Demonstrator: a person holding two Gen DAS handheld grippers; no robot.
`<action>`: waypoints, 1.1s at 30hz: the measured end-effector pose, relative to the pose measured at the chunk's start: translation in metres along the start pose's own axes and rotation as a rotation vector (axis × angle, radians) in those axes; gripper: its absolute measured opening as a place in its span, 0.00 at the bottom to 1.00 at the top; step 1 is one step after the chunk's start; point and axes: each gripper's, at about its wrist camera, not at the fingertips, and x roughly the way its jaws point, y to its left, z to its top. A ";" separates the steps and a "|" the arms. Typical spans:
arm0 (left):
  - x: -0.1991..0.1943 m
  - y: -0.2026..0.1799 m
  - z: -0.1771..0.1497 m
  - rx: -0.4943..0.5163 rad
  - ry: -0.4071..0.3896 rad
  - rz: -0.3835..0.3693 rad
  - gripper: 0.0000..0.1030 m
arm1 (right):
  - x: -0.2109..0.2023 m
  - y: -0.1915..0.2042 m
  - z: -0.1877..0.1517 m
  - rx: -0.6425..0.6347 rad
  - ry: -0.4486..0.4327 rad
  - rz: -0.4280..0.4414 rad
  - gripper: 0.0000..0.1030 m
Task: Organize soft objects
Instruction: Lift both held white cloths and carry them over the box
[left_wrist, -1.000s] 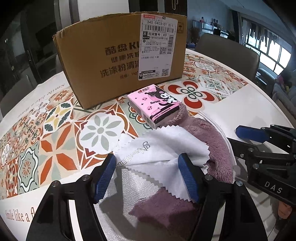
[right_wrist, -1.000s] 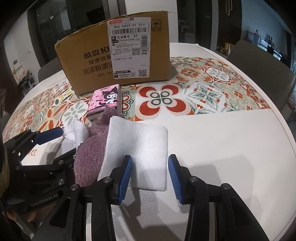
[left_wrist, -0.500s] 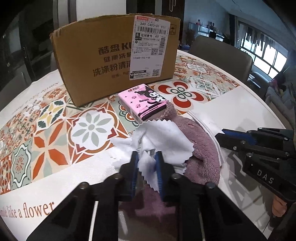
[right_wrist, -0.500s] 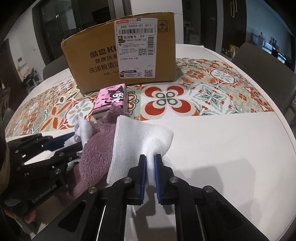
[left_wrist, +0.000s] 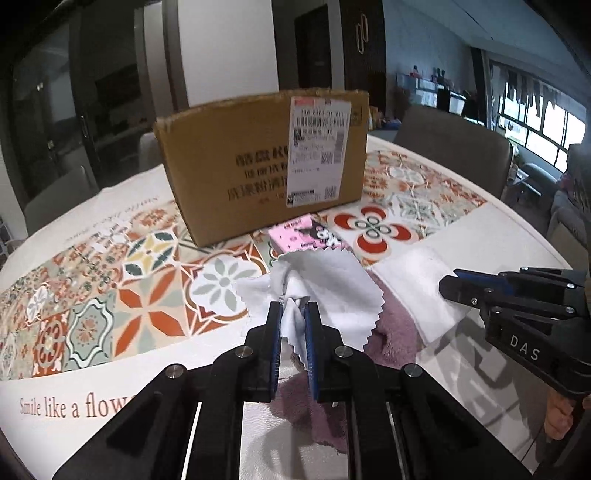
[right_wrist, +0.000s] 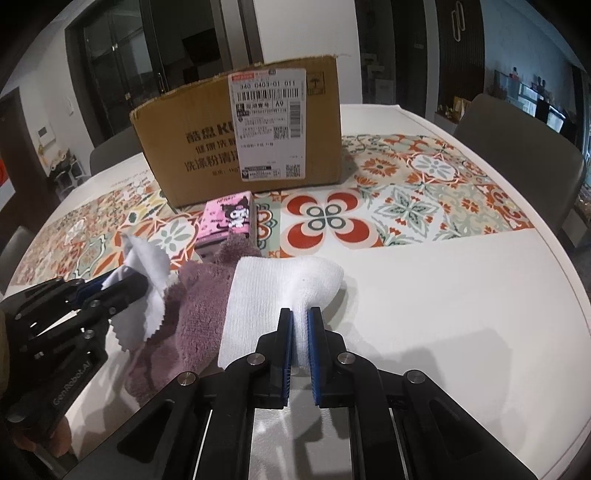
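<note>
- Sitting under everything is the bench (right_wrist: 461, 295), round and white, with a band of bright flower tiles across its middle.
- Next biggest is the cardboard box (right_wrist: 192, 147), standing upright in the upper middle of both views. It has a white label stuck on its front.
- Low in the middle of the left view lies the fuzzy purple cloth (left_wrist: 395, 325). In the right view it (right_wrist: 195, 306) sits left of centre, flat on the bench.
- Beside it is the thick white towel (right_wrist: 280, 284). Its left edge lies on the purple cloth. In the left view it (left_wrist: 417, 273) shows at the right.
- Then comes the thin white cloth (left_wrist: 332, 280) with zigzag edges. It is bunched up and partly off the purple cloth.
- Smaller is the pink pack (right_wrist: 231, 218) with a cartoon on it. It lies just in front of the box, touching the far end of the purple cloth.
- At the bottom of the left view, the left tool (left_wrist: 293, 314) is pinched tight on the thin white cloth. Its jaws have just been closing on it.
- At the bottom of the right view, the right tool (right_wrist: 300, 317) is pinched tight on the near edge of the thick white towel. Its jaws have just been closing too.
</note>
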 end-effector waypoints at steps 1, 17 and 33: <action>-0.004 0.000 0.001 -0.002 -0.010 0.007 0.13 | -0.001 0.000 0.001 0.000 -0.005 0.001 0.09; -0.044 -0.006 0.015 -0.064 -0.109 0.030 0.13 | -0.048 -0.003 0.013 -0.001 -0.148 0.024 0.09; -0.078 -0.002 0.042 -0.109 -0.220 0.041 0.13 | -0.093 0.007 0.039 -0.027 -0.302 0.055 0.09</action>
